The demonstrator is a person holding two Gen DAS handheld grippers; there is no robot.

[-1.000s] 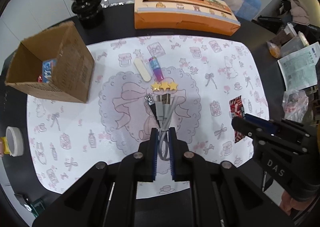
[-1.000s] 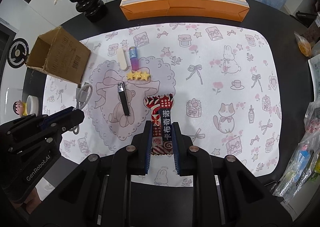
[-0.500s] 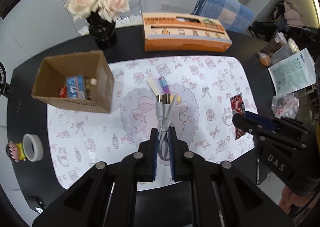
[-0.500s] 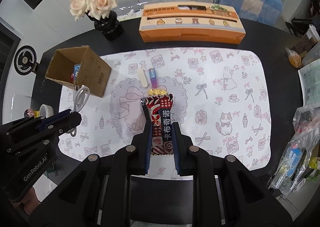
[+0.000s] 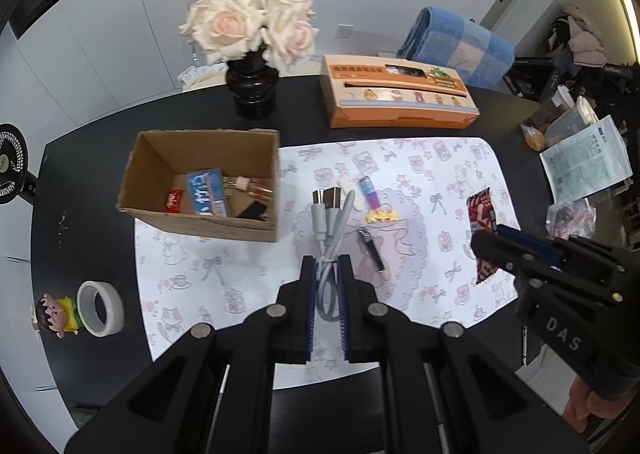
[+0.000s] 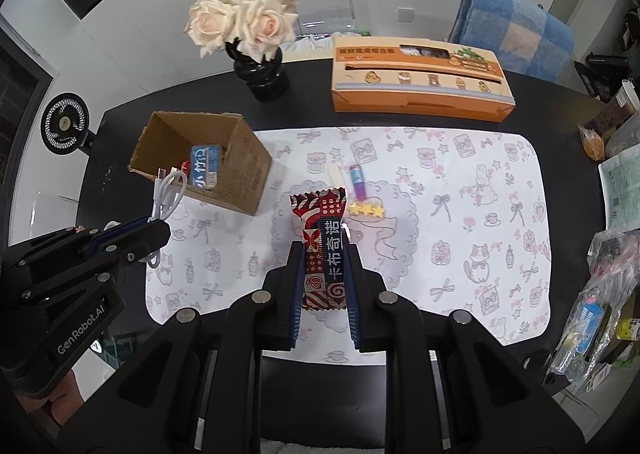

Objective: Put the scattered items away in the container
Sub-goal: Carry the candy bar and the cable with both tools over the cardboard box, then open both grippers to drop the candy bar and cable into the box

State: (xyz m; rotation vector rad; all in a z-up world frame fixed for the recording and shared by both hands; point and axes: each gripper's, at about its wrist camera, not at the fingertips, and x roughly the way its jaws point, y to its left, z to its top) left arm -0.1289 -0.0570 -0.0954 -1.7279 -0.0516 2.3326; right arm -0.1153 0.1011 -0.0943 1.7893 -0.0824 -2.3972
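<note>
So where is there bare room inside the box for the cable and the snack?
Cardboard box: its left half, beside the red packet, shows bare floor. The right side is crowded with the blue packet, small bottle and a black item.

Box (image 5: 208,228): plain brown cardboard, matt, rough torn rim.
Table (image 5: 100,134): black, smooth, faint sheen.
Mat (image 6: 440,194): white printed sheet, matt.
Snack wrapper (image 6: 324,254): glossy printed foil or plastic.
Cable (image 5: 332,230): smooth grey-white plastic, metal plugs.
Vase (image 6: 262,80): glossy black.
Tape roll (image 5: 100,308): matt white paper.
</note>
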